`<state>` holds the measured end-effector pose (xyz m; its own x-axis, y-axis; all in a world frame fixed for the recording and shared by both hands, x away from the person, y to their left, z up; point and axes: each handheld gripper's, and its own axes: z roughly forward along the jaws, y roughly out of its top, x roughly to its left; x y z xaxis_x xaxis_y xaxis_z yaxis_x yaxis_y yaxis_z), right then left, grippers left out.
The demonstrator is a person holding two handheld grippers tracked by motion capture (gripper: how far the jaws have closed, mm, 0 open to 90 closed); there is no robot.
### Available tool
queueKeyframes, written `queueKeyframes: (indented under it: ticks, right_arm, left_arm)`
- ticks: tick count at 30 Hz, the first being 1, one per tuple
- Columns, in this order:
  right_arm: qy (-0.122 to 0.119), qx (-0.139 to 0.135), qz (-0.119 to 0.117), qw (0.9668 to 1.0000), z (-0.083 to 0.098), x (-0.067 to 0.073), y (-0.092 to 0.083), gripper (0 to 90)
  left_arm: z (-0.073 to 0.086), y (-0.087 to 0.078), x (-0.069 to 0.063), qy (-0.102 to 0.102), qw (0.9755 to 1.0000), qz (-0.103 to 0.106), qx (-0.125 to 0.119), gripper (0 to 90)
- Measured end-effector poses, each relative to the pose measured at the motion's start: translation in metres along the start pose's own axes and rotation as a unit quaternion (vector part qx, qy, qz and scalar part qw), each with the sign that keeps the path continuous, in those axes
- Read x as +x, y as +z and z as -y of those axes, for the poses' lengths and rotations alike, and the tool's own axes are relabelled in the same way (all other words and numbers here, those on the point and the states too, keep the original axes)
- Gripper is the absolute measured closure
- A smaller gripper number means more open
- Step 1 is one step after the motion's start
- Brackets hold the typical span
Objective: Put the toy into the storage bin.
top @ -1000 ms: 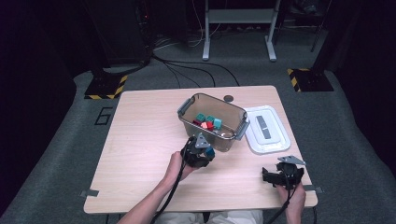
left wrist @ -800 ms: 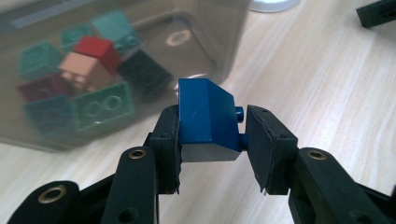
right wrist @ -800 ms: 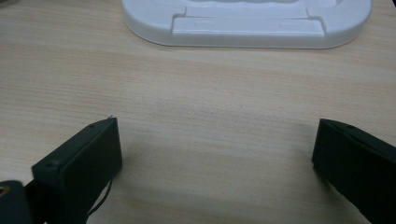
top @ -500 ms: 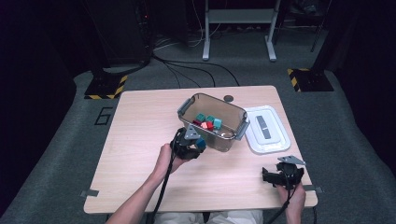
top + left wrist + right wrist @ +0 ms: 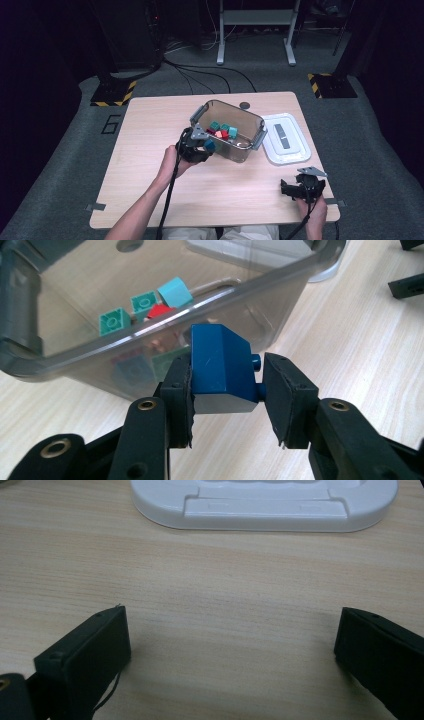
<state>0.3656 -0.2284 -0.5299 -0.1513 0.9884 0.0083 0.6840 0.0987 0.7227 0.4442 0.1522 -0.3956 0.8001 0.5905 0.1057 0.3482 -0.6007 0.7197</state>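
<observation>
High view: the left gripper sits at the near-left wall of the clear bin, about 9 o'clock from the bin's middle, clamped on a blue brick. A second ago it was lower on the table, closer to the person; since then it has travelled toward 12 o'clock and now meets the bin's wall. The right gripper rests near the table's near-right corner, at 5 o'clock from the bin, in the same place as before. The white lid lies flat at 3 o'clock from the bin, just beside it, unchanged.

Left gripper view: the jaws stand narrow, both pads pressed on the blue brick, which is tilted with its studs toward 3 o'clock against the right pad. The brick hangs just outside the bin's near rim, level with it. Inside the bin lie green bricks, a light teal brick and a red brick, at 11 o'clock from the held brick.

Right gripper view: the jaws stand wide apart over bare table, nothing between them. The white lid lies at 12 o'clock, well ahead of the fingertips.
</observation>
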Motion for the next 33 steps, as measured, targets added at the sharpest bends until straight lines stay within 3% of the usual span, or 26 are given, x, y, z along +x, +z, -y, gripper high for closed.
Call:
queueKeyframes:
  ticks: [19, 33]
  right_arm:
    - [0.000, 0.000, 0.000, 1.0000, 0.000, 0.000, 0.000, 0.9]
    - [0.000, -0.001, 0.001, 1.0000, 0.000, 0.000, 0.000, 1.0]
  left_arm:
    - [-0.047, -0.012, 0.030, 0.009, 0.9996, -0.026, -0.013, 57.8]
    - [-0.074, 0.011, 0.039, 0.009, 0.9997, -0.023, 0.007, 57.8]
